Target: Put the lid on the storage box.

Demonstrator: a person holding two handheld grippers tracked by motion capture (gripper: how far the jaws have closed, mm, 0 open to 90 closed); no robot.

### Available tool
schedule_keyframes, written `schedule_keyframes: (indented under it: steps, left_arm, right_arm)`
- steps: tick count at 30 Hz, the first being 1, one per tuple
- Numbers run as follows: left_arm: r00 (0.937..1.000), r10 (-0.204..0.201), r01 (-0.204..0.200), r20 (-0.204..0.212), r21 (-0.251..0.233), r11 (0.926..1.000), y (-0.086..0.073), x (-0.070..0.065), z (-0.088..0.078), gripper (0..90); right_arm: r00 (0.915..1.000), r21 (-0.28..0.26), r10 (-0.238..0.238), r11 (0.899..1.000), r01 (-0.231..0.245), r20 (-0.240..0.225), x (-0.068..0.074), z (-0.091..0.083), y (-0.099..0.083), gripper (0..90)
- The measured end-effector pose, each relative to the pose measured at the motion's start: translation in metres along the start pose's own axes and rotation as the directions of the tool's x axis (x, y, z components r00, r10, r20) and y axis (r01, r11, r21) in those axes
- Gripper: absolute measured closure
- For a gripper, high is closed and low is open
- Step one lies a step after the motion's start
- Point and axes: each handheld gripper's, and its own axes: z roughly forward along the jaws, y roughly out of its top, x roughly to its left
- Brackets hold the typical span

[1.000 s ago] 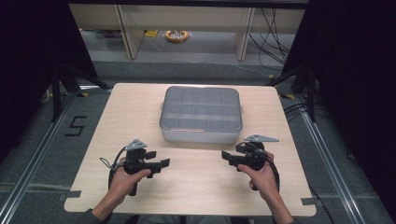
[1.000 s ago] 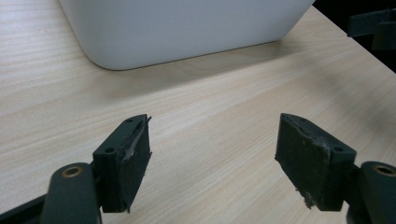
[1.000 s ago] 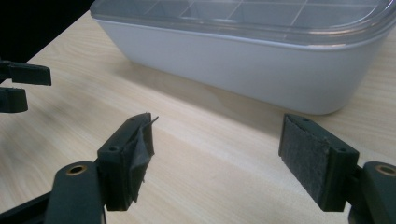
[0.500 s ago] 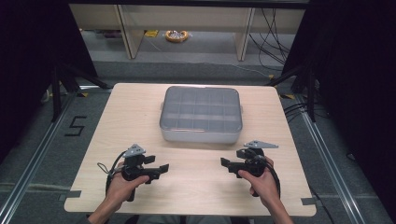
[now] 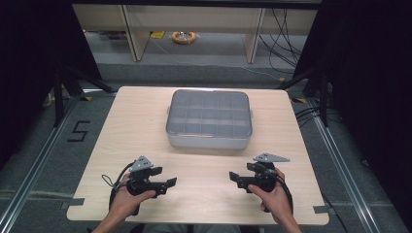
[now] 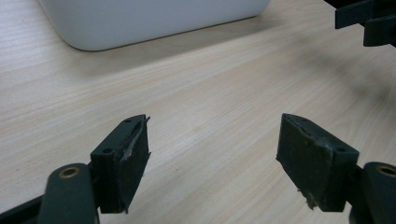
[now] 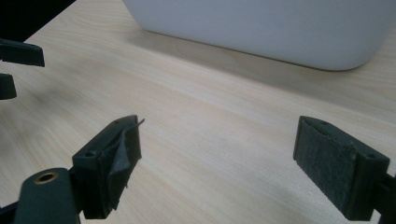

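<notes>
A grey compartmented storage box (image 5: pixel 209 119) with a clear lid sits on the wooden table (image 5: pixel 121 126), nearer the far edge than the near one and about midway between the left and right edges. Through the lid a grid of dividers shows; whether the compartments hold anything cannot be told.

Both hands rest near the near edge, well apart from the box. The left gripper (image 5: pixel 167 183) lies level, pointing inward toward the right gripper (image 5: pixel 234 178), which points back at it. The left gripper's jaws stand apart with only bare table between them. The right gripper's jaws have just been opening and stand wide, nothing between them.
</notes>
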Motion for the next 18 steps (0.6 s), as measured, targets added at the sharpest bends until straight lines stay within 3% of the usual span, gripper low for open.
schedule_keyframes:
  steps: [8, 9, 10, 13, 14, 15, 17, 18]
  left_arm:
    - [0.9998, 0.018, -0.018, 0.001, 0.0, 0.9998, -0.008, -0.008, -0.003, 24.6]
    - [0.9997, 0.023, -0.023, 0.0, 0.009, 0.9997, -0.009, -0.009, -0.004, 24.6]
    - [0.9998, 0.019, -0.019, 0.005, 0.005, 0.9998, -0.011, -0.011, -0.004, 24.6]
    - [0.9994, 0.034, -0.034, 0.005, 0.014, 0.9993, -0.013, -0.014, -0.005, 24.5]
    - [0.999, 0.045, -0.045, 0.008, 0.013, 0.9989, -0.014, -0.015, -0.005, 24.5]
    - [0.9992, 0.039, -0.039, 0.01, 0.015, 0.9991, -0.015, -0.016, -0.006, 24.5]
    - [0.9986, 0.052, -0.052, 0.012, 0.021, 0.9984, -0.017, -0.018, -0.007, 24.5]
    - [0.9986, 0.05, -0.05, 0.018, 0.016, 0.9986, -0.018, -0.02, -0.006, 24.5]
  right_arm:
    - [0.9999, 0.01, -0.007, 1.0, 0.007, -0.01, 0.005, -0.005, -0.009, 16.2]
    - [0.9994, 0.018, 0.028, 0.999, -0.027, -0.019, 0.009, -0.006, -0.011, 16.2]
    - [0.9998, 0.013, -0.011, 1.0, 0.011, -0.018, 0.006, -0.006, -0.012, 16.2]
    - [0.9998, 0.014, -0.012, 1.0, 0.012, -0.016, 0.009, -0.007, -0.015, 16.2]
    - [0.9997, 0.026, 0.011, 1.0, -0.011, -0.02, 0.012, -0.009, -0.017, 16.2]
    - [0.9995, 0.023, -0.021, 0.999, 0.021, -0.025, 0.01, -0.008, -0.017, 16.2]
    - [0.9992, 0.021, -0.035, 0.999, 0.035, -0.017, 0.011, -0.01, -0.019, 16.2]
    - [0.9996, 0.034, -0.012, 0.999, 0.013, -0.025, 0.014, -0.011, -0.02, 16.2]
